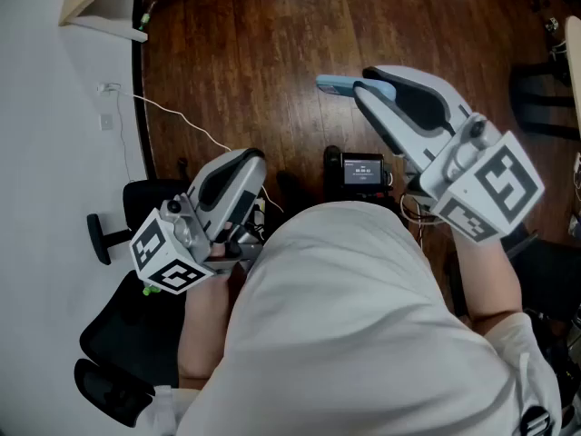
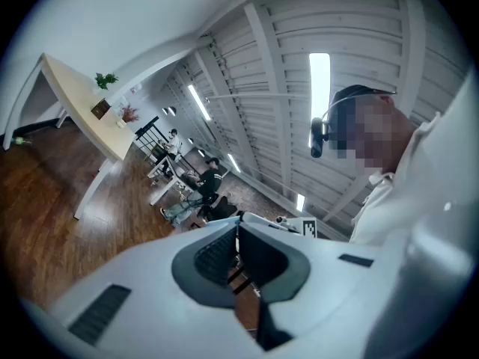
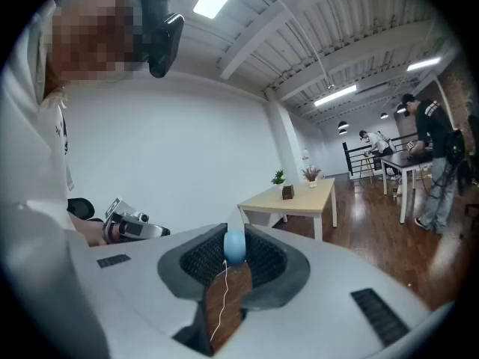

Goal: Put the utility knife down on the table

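Note:
The utility knife [image 1: 332, 84] is light blue, and only its end pokes out to the left past the right gripper's fingertips. My right gripper [image 1: 361, 86] is shut on it, held high above the dark wooden floor and tilted a little downward. The right gripper view shows the knife's rounded blue end [image 3: 234, 248] squeezed between the black pads of the right gripper [image 3: 233, 235]. My left gripper [image 1: 249, 158] hangs low at the left, close to the person's body. In the left gripper view the left gripper [image 2: 238, 230] has its jaws together with nothing between them.
A pale wooden table [image 3: 293, 199] with a small plant stands against the white wall, and its corner [image 1: 98, 0] shows at the head view's top left. A black office chair [image 1: 116, 336], a white cable [image 1: 182, 122] and a black device with a display [image 1: 359, 168] lie below. People sit at distant tables.

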A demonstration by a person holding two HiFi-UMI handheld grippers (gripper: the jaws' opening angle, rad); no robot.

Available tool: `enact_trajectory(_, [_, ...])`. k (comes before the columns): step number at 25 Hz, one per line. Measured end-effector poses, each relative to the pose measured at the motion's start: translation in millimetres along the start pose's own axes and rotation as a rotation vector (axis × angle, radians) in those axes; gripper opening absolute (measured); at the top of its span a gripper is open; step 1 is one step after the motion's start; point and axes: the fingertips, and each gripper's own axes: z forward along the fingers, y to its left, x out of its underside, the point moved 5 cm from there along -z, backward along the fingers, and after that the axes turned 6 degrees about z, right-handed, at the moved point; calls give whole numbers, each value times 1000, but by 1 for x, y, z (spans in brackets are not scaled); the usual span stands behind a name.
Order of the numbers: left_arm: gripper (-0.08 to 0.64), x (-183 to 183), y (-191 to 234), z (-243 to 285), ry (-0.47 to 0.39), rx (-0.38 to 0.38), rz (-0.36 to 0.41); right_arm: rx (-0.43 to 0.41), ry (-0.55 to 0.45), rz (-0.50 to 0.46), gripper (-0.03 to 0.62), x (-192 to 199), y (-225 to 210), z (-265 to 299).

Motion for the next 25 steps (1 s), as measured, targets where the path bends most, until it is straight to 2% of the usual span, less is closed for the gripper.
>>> enact_trajectory(10, [5, -3, -1, -2, -33, -39, 0, -27, 27, -18, 74, -3, -4, 4])
enact_trajectory(16, [5, 3, -5, 14, -47, -80, 11, -58, 34, -22, 72, 0, -26, -1])
enact_trajectory(21, [5, -4, -4, -3, -61, -97, 8, -64, 50, -27, 74, -2, -16, 10])
enact_trajectory(25, [5, -9, 3, 4, -74, -115, 21, -86, 49, -32, 74, -5, -26, 16])
